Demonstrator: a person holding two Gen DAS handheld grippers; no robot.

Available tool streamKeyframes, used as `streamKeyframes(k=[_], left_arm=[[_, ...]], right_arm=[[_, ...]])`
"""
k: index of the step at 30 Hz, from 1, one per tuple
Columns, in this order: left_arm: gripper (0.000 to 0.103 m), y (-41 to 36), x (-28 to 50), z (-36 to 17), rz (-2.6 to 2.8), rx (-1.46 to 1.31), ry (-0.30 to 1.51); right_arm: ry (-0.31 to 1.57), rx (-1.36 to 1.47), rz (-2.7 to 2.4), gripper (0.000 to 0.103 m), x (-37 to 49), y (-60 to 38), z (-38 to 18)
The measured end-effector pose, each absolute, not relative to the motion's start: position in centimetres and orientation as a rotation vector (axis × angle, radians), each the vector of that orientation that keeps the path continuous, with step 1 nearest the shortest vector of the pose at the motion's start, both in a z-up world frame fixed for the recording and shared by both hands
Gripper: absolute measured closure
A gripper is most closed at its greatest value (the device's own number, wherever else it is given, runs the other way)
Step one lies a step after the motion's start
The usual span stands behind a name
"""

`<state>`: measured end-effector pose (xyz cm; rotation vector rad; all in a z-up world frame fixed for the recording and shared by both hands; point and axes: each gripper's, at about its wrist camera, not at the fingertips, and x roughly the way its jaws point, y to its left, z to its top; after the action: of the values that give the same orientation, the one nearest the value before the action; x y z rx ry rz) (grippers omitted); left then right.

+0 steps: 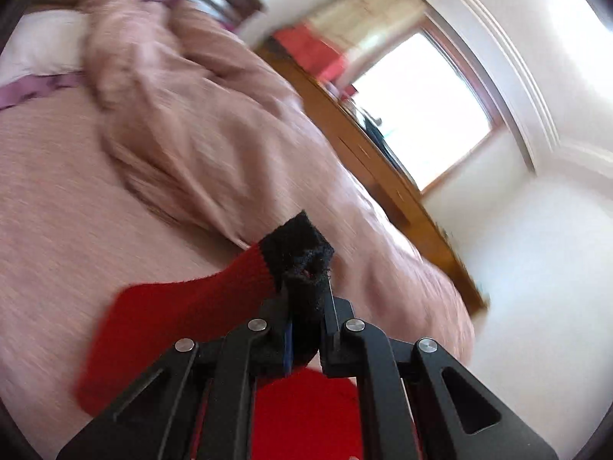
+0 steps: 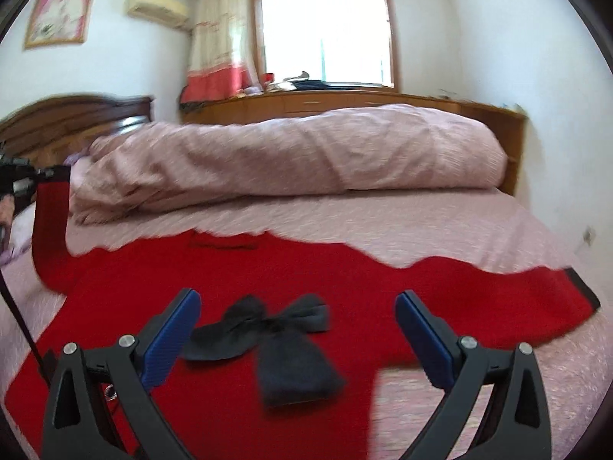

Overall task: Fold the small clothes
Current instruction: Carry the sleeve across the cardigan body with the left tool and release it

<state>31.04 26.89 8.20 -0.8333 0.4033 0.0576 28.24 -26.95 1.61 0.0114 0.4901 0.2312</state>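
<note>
Left tongs (image 1: 306,287) clamped on black cuff (image 1: 297,247); right tongs (image 2: 297,329) wide apart.

Rumpled pink duvet (image 2: 291,153), wooden headboard (image 2: 69,115)

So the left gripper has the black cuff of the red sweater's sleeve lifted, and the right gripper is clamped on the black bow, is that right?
Not quite. The right gripper is open, jaws spread either side of the black fabric bow without pinching it, as the right wrist view shows. The left gripper does hold the black cuff of the red knitted sweater lifted.
</note>
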Motion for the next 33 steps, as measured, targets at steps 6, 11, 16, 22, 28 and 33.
streamKeyframes(k=[6, 11, 16, 22, 28, 33], left_arm=[[0.1, 14.7, 35.4, 6.6, -0.073, -0.778, 0.479], [0.1, 6.8, 37.6, 3.8, -0.129, -0.733, 0.569], [0.1, 1.7, 37.4, 1.8, -0.156, -0.708, 0.618], [0.1, -2.2, 37.8, 1.2, -0.167, -0.688, 0.639], [0.1, -4.3, 38.1, 0.5, -0.186, -0.663, 0.646], [0.1, -5.9, 38.4, 0.0, -0.177, -0.628, 0.652]], right_arm=[[0.46, 0.11, 0.136, 0.0, 27.0, -33.8, 3.2], [0.439, -0.099, 0.072, 0.0, 24.9, -34.7, 3.9], [0.477, -0.133, 0.056, 0.0, 23.9, -36.1, 3.3], [0.51, -0.1, 0.049, 0.0, 23.7, -37.7, 2.5], [0.53, -0.089, 0.045, 0.0, 23.9, -37.9, 2.4], [0.531, -0.082, 0.05, 0.0, 24.0, -38.0, 2.3]])
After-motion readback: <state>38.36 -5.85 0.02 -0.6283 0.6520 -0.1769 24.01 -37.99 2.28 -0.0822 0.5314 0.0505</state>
